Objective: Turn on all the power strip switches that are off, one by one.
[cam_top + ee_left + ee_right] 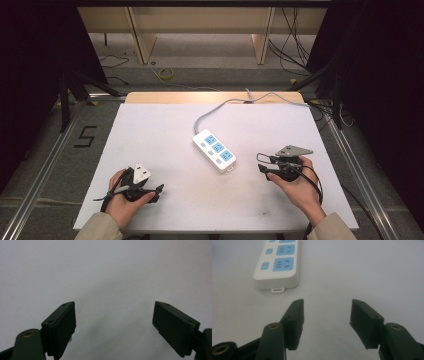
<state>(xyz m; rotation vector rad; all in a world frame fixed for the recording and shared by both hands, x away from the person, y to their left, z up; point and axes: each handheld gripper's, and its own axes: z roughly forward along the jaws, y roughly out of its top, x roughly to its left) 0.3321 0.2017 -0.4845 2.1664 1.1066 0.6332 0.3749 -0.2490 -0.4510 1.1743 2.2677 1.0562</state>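
Note:
A white power strip (pixel 215 149) with blue sockets lies near the middle of the white tabletop (pixel 150 130), and its grey cable (pixel 220 106) runs off the far edge. In the right gripper view the strip's near end (pixel 278 263) lies ahead and to the left of the jaws. My right gripper (pixel 261 163) rests to the right of the strip, held in a hand and pointing left toward it. Its jaws (pixel 327 301) stand open with only bare table between them. At the front left my left gripper (pixel 157 194) points right, open (pixel 115 303) over bare table.
Wooden furniture legs (pixel 142 40) and loose cables (pixel 167 74) lie on the floor beyond the table. A black "5" mark (pixel 86 136) sits on the floor at the left. Dark curtains and metal rails flank both sides.

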